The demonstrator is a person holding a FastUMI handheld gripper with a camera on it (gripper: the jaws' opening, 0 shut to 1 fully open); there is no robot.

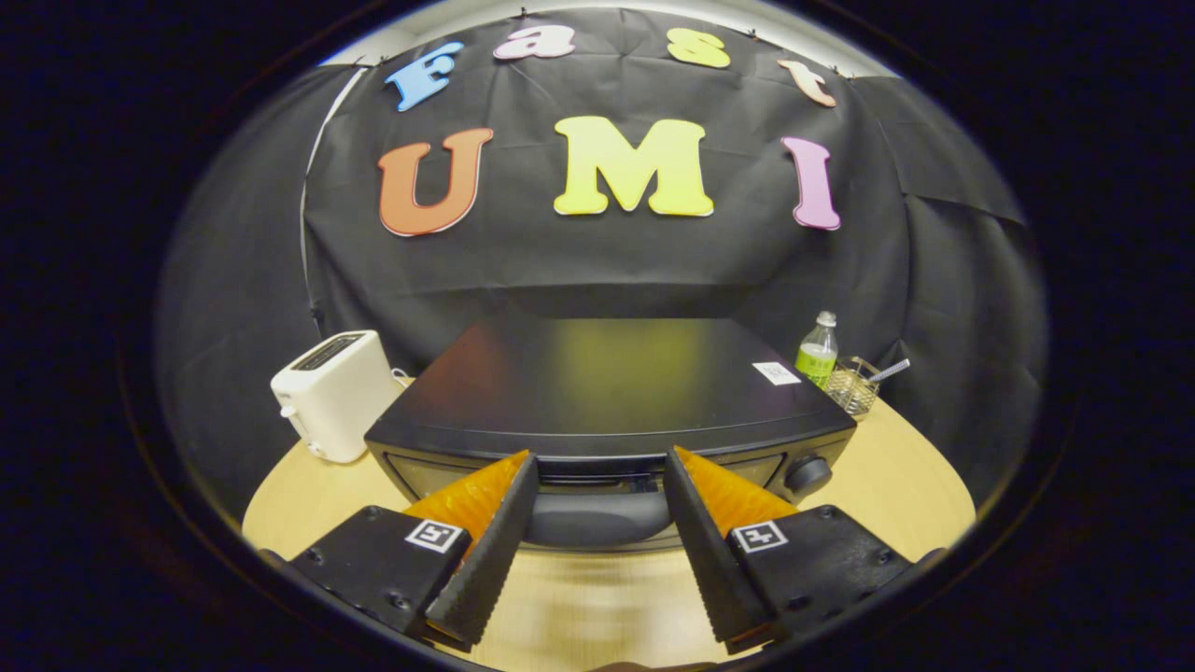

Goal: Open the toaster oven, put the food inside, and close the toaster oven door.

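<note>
Wooden tabletop (896,485) carries the black toaster oven (611,392), door not yet opened, squarely ahead. Tongs (600,467) are spread wide, gripping nothing, tips flanking the door handle (593,518) below the oven's top edge. White toaster (331,392) sits left of the oven, green bottle (817,353) right. Risk, I'd say: closing high, the fingers slip off the curved handle.

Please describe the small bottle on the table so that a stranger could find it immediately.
Start at the black toaster oven on the wooden table, which the open gripper faces with its fingers either side of the door handle. Past the oven's back right corner stands the bottle, beside a wire basket. It alone is clear with a green label.
</note>
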